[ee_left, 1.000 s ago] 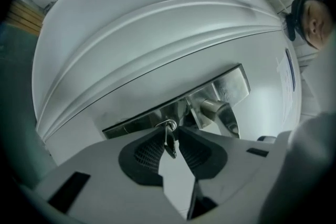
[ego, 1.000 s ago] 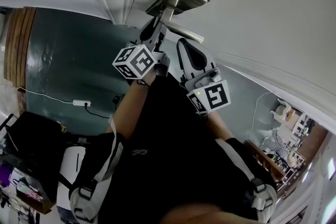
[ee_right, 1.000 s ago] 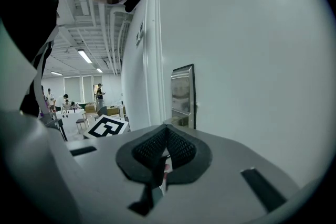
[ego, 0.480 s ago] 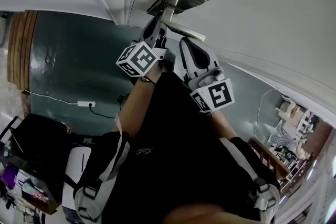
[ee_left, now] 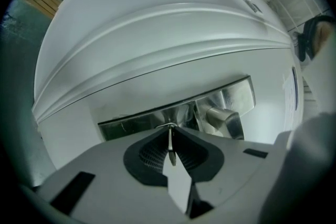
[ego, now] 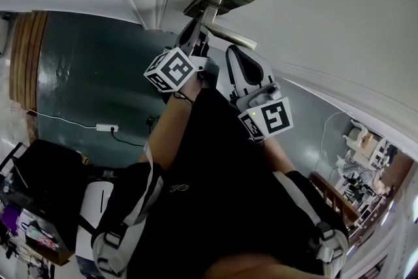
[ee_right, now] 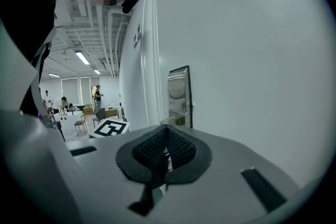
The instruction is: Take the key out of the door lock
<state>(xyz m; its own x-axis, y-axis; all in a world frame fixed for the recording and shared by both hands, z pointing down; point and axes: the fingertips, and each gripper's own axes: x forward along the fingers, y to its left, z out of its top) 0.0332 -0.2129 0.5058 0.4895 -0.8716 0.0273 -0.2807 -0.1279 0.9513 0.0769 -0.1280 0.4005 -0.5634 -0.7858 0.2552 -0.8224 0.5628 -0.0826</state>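
pinching the key (ee_left: 170, 147) edge-on between the tips of the left gripper (ee_left: 169, 128), having just closed down on it, seated in the lock plate (ee_left: 131, 123) straight ahead. draw straight back along the jaws, no twist or droop. keep the right gripper (ee_right: 167, 148), pressed together and empty, off alongside.

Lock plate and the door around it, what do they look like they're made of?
Lock plate: looks like polished metal, silvery, with mirror-like reflections and a few scratches.
Door: white painted finish, smooth and matt, with raised moulding; wood or metal beneath cannot be told.
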